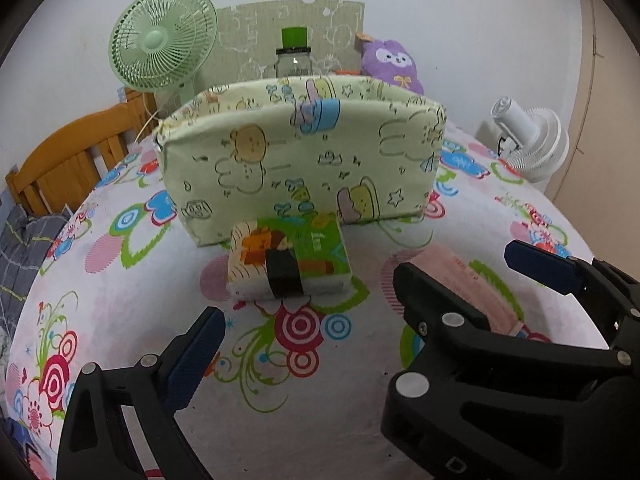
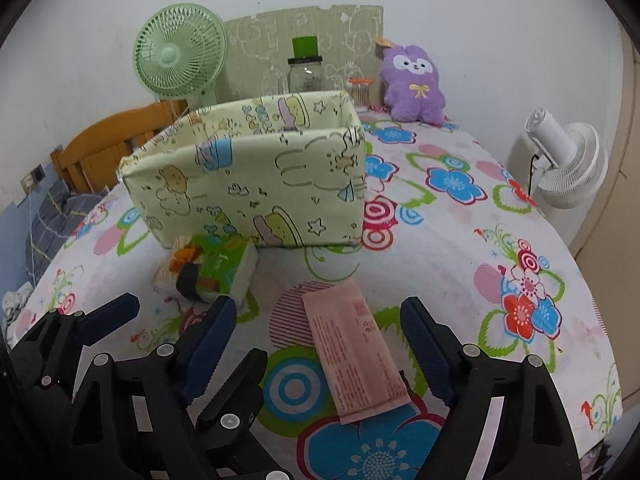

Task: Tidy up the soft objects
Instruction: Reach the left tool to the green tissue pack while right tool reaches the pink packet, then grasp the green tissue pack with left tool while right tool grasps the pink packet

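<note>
A green cartoon-print tissue pack [image 1: 286, 262] with a black band lies on the floral sheet, just in front of a pale green fabric box [image 1: 300, 160]. My left gripper [image 1: 320, 320] hovers short of the pack, open and holding nothing. Its right finger is hidden behind the other gripper. A flat pink packet [image 2: 352, 352] lies on the sheet between the blue pads of my right gripper [image 2: 320, 308], which is open, its pads clear of the packet. A purple plush [image 2: 414, 84] sits upright against the back wall. The two grippers stand side by side and overlap.
Behind the box stand a green fan [image 1: 160, 40], a jar with a green lid [image 1: 294, 60] and a cardboard sheet. A white fan [image 2: 560, 160] is off the bed's right edge. A wooden headboard [image 1: 72, 152] is at the left.
</note>
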The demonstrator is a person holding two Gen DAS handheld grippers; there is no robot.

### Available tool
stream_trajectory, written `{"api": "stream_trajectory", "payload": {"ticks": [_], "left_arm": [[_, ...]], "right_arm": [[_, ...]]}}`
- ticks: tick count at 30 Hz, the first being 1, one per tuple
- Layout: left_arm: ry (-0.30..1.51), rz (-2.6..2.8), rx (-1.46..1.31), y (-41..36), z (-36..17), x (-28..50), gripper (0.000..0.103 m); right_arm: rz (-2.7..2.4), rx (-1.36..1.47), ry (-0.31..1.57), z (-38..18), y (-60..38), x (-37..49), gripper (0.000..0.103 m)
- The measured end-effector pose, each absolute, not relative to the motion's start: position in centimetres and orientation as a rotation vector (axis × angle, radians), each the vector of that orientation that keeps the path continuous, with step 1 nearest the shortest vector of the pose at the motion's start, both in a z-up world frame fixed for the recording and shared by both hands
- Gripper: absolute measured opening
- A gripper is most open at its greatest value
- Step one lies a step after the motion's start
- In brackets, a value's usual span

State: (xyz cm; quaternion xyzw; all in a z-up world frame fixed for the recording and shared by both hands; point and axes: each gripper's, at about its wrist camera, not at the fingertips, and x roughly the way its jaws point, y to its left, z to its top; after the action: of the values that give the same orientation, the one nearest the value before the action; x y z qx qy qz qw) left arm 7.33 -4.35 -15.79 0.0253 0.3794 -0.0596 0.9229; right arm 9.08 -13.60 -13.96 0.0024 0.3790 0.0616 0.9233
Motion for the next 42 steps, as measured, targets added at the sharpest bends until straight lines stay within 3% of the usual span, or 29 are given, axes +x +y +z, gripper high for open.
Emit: {"api": "stream_trajectory", "payload": {"ticks": [8,13,16,18,42], "left_arm": [[0.816,-0.129,0.076,-5.1,-16.6,7.5,0.097],[0.839,-0.134,0.079,-5.4,-17.1,7.7,0.097],[0.837,-0.131,0.083,-5.5,-17.1,7.6,0.097],[0.836,-0.129,0.088,-5.5,-17.1,7.6,0.097],[0.75,-0.051,0.047,-2.8,-14.3,9.1,0.097]], "right_arm": [[0.102,0.018,0.823,-15.2,-14.3,9.6,0.081],[0.1,0.033,0.861,-16.1,-14.8,9.9,0.071],[0.107,0.028,0.861,-16.1,-14.6,10.0,0.059],[0.116,0.024,0.862,-16.1,-14.6,10.0,0.044],[0.161,0.041,0.782,-12.7,-12.4,11.0,0.042]]}}
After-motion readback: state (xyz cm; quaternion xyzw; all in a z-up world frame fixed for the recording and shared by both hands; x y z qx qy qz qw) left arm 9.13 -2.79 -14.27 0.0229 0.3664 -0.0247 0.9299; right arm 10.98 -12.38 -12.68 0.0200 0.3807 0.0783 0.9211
